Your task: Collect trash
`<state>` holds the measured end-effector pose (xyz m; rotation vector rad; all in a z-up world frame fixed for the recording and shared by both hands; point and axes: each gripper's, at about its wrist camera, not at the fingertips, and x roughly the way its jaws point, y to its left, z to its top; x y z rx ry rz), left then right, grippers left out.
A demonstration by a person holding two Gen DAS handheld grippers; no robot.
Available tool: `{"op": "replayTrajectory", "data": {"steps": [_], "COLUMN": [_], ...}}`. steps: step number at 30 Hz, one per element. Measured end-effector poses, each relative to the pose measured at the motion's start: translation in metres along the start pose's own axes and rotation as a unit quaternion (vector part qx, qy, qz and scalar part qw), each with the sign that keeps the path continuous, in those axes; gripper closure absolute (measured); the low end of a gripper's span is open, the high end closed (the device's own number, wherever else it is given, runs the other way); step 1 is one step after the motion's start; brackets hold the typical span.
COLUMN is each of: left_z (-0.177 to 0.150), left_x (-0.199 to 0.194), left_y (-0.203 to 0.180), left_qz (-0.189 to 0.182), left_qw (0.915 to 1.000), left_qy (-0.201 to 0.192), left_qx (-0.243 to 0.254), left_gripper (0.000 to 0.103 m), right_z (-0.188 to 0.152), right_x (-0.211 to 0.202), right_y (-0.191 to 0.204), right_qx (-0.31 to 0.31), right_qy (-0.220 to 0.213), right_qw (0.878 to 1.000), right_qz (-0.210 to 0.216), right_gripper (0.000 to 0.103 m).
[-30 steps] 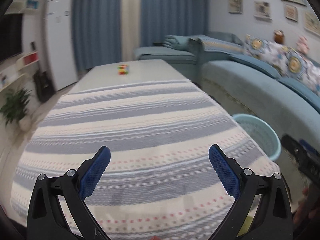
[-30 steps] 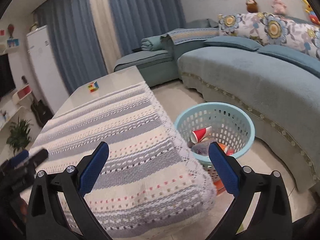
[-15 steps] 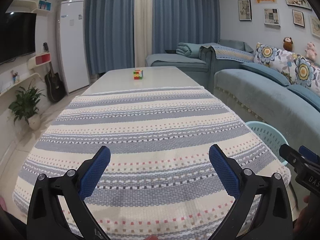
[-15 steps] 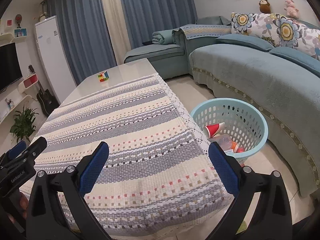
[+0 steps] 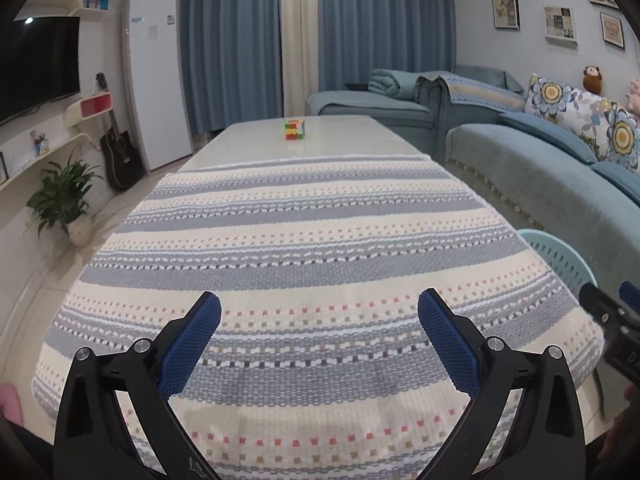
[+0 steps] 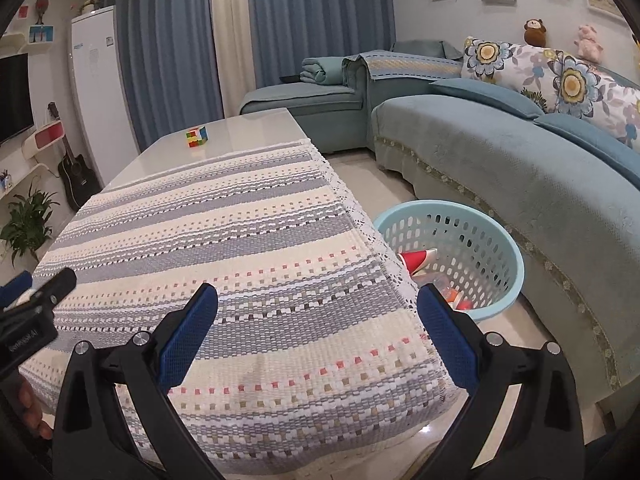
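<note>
A light blue plastic basket [image 6: 500, 236] stands on the floor right of the table, holding a red paper cup [image 6: 416, 258] and other trash; its rim [image 5: 560, 252] peeks out in the left wrist view. My left gripper [image 5: 319, 320] is open over the near end of the striped tablecloth [image 5: 312, 240], with nothing between its blue pads. My right gripper [image 6: 318, 318] is open above the cloth's near right corner, also empty. No trash shows on the tablecloth [image 6: 224, 248].
A colourful puzzle cube [image 5: 295, 129] sits on the bare far end of the white table [image 5: 340, 140]. A blue sofa [image 6: 520, 160] runs along the right, close behind the basket. A fridge [image 5: 158, 76], guitar and potted plant [image 5: 64, 200] stand at the left.
Both grippers have drawn back and levelled toward the table's near end. The basket has slid rightward in the right wrist view. Both stayed open and empty.
</note>
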<state>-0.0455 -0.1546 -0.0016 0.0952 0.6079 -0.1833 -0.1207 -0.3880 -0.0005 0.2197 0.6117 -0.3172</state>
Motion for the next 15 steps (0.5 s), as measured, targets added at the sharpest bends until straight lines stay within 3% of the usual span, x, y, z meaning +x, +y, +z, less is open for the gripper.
{"op": "replayTrajectory", "data": {"steps": [10,15], "left_z": [-0.001,-0.007], "left_x": [0.003,0.01], "left_y": [-0.002,-0.016], "left_qz": [-0.014,-0.004], "left_qw": [0.9999,0.9995], "left_qy": [0.006,0.023], "left_qx": [-0.007,0.021], "left_gripper": [0.007,0.007], "right_z": [0.0,-0.001], "right_x": [0.003,0.008], "right_y": [-0.006,-0.008], "right_qx": [0.012,0.019], "right_qy": [0.009,0.021], "right_qw": [1.0,0.999], "right_qz": [0.009,0.016], "right_gripper": [0.008,0.008]}}
